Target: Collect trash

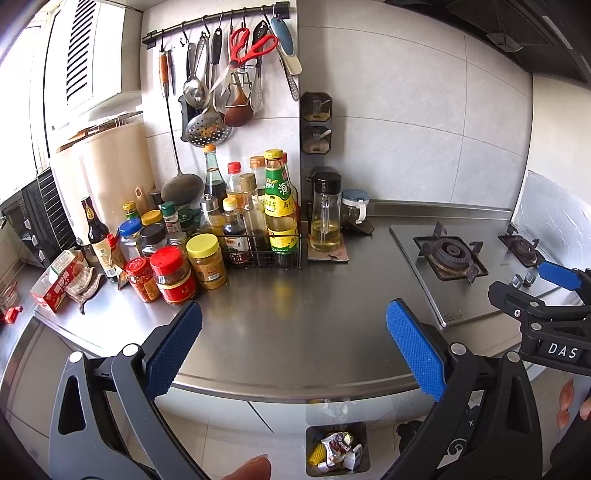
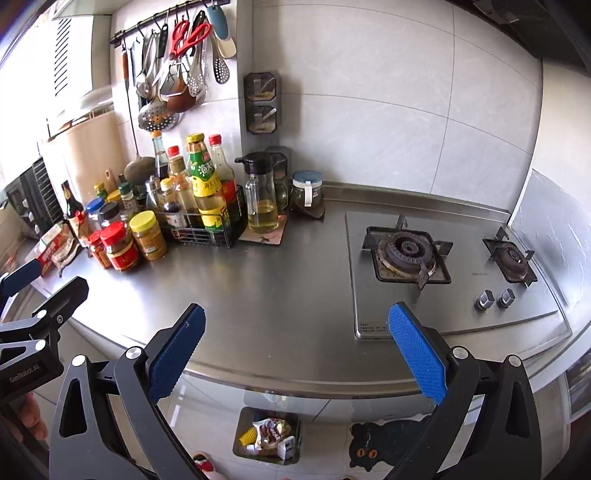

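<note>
A grey trash bin (image 1: 364, 432) stands on the floor below the counter's front edge, holding crumpled wrappers (image 1: 338, 452) and a yellow item. It also shows in the right wrist view (image 2: 242, 439) with the wrappers (image 2: 271, 432). My left gripper (image 1: 293, 347) is open and empty above the steel counter (image 1: 295, 302), its blue pads wide apart. My right gripper (image 2: 295, 349) is open and empty above the counter (image 2: 277, 295) too. It shows at the right edge of the left wrist view (image 1: 535, 291). A red-and-white carton (image 1: 55, 284) and a crumpled brown bag (image 1: 86, 284) lie at the counter's left end.
Jars and sauce bottles (image 1: 207, 236) crowd the back left, some in a wire rack (image 2: 207, 229). An oil dispenser (image 1: 325, 214) stands beside them. A gas hob (image 2: 443, 266) fills the right side. Utensils hang on a rail (image 1: 221, 22). A black cat mat (image 2: 384, 443) lies on the floor.
</note>
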Available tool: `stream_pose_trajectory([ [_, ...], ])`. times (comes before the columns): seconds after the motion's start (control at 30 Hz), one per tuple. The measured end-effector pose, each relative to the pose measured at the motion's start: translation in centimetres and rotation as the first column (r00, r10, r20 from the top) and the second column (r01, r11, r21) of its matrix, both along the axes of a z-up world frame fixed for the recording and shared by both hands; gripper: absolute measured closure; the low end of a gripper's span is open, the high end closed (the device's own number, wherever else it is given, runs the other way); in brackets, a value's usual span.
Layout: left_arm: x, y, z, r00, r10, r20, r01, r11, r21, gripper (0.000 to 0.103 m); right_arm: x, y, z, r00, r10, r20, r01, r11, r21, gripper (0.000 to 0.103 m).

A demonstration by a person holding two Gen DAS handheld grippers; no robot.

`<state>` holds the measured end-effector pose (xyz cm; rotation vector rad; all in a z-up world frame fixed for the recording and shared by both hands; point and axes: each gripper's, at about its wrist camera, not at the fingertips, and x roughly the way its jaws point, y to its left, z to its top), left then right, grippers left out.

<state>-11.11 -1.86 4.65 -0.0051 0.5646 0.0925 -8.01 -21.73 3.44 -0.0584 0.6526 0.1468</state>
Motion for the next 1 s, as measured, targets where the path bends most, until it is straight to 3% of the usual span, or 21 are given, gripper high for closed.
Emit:
stream_pose_trajectory([
  [0.53,0.2,0.2,1.0,1.000,-0.005,0.016,0.006,0.999,-0.033,0.008,-0.3,-0.8,1.8,0.999,-0.030,0.040,0.030,1.000,-0.003,0.003],
  [1.0,0.9,-0.4,0.2,1.000,-0.027,-0.009,0.027,0.998,-0.049,0.008,0.0,-0.8,1.4,0.999,-0.028,0.036,0.027,1.000,0.015,0.003],
])
